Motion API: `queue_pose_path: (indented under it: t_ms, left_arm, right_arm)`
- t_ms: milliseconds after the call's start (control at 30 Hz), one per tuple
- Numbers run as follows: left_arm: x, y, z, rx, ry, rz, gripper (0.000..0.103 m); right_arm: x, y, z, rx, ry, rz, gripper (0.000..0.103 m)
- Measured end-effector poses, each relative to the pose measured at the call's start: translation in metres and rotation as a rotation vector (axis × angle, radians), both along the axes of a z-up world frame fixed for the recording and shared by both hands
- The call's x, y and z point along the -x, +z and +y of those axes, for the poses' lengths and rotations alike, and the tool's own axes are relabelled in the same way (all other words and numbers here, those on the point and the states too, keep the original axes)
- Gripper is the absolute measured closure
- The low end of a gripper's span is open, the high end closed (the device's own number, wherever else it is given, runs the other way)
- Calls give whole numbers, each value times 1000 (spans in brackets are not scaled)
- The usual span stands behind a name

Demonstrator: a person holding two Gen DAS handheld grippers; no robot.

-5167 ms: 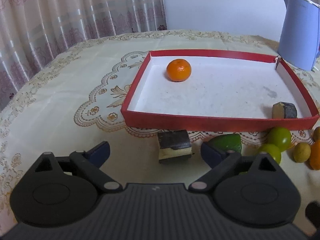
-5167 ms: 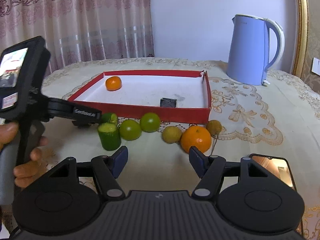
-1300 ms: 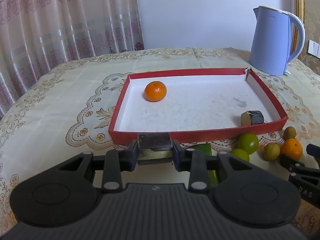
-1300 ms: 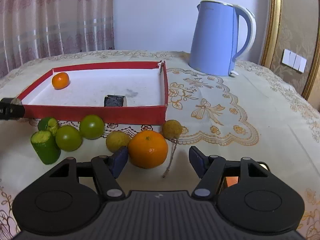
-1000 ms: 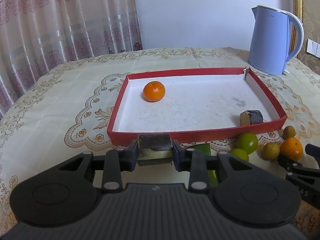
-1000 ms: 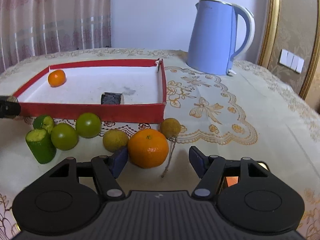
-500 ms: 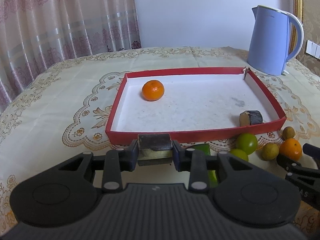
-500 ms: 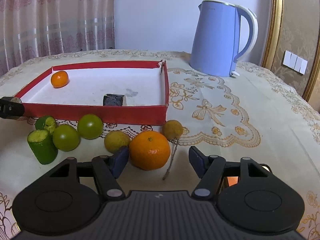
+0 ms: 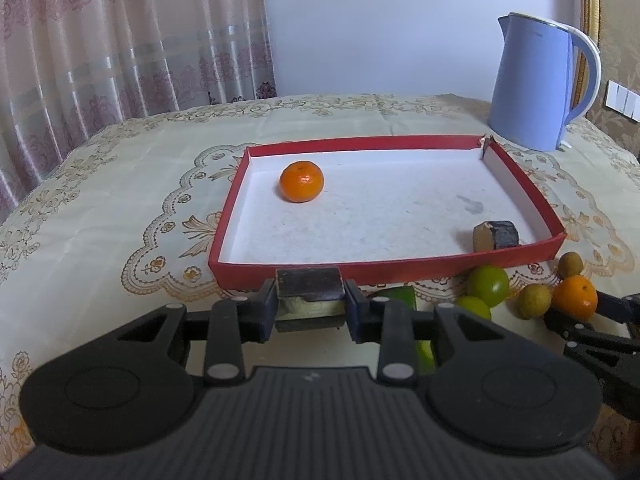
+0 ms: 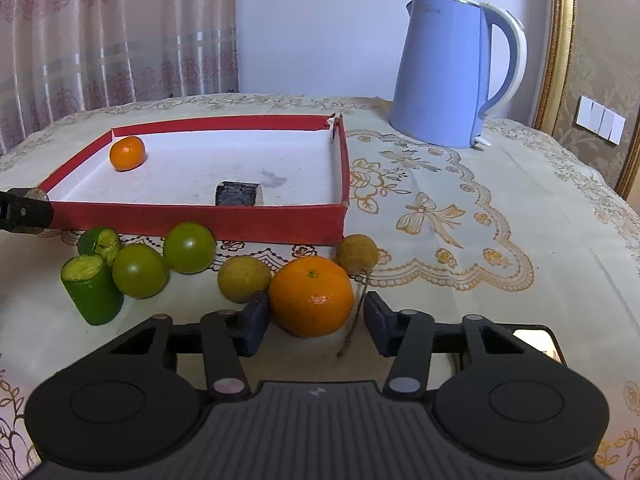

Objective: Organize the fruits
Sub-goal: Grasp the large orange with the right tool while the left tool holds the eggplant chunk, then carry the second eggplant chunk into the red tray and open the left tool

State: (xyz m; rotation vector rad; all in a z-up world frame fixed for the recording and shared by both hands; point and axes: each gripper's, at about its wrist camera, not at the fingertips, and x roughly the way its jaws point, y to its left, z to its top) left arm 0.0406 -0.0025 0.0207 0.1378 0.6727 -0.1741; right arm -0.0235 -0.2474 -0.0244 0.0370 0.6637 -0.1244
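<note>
Count: 2 oranges, one in the red tray at upper left, one lower centre on the surface; 2 green round fruits, 2 brownish ones, 2 cut green pieces, 2 dark chunks. Left gripper jaws clamped on a dark chunk at the tray's near edge. Right gripper jaws closing around the near orange, right pad not touching. Kettle upper right, clear room beside it. Phone at lower right mostly hidden.
</note>
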Motion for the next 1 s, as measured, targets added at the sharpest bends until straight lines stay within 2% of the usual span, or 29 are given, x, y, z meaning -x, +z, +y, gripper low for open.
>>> queue_pose_path:
  t_ms: [100,400,567,1000]
  left_arm:
    - [0,-1,3,11,-2,9,71]
    - [2,0,9,18,-1,4,71]
    - [6,2,13,47,-30,-5,71]
    - [10,10,7,17,-40,-20,71]
  right_arm:
    - [0,0,1,-1,7,1,59]
    - [0,0,0,-11,8,-4,59]
    - [0,-1,0,-9,8,-4,59]
    - [1,0,0,-26,7,-8,60]
